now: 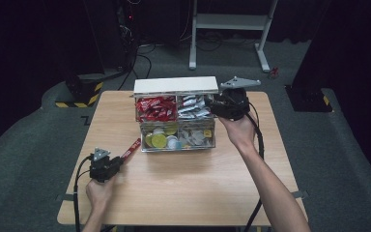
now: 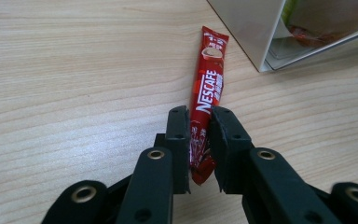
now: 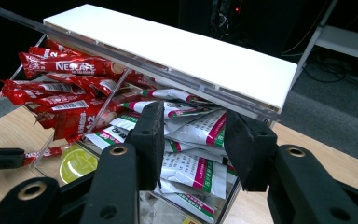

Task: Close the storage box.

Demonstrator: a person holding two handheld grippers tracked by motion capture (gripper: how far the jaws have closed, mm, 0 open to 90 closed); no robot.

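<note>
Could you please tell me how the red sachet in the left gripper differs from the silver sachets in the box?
The red sachet is one long, narrow stick lying flat on the table, its near end between the left gripper jaws. The silver sachets are wider, flatter packets with green and pink print, heaped loosely in a rear compartment of the clear box. Both are sealed single-serve packets.

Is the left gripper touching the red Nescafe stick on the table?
Touching. In the left gripper view, the left gripper has both jaws flanking the Nescafe stick, whose lower end sits pinched between the pads.
</note>
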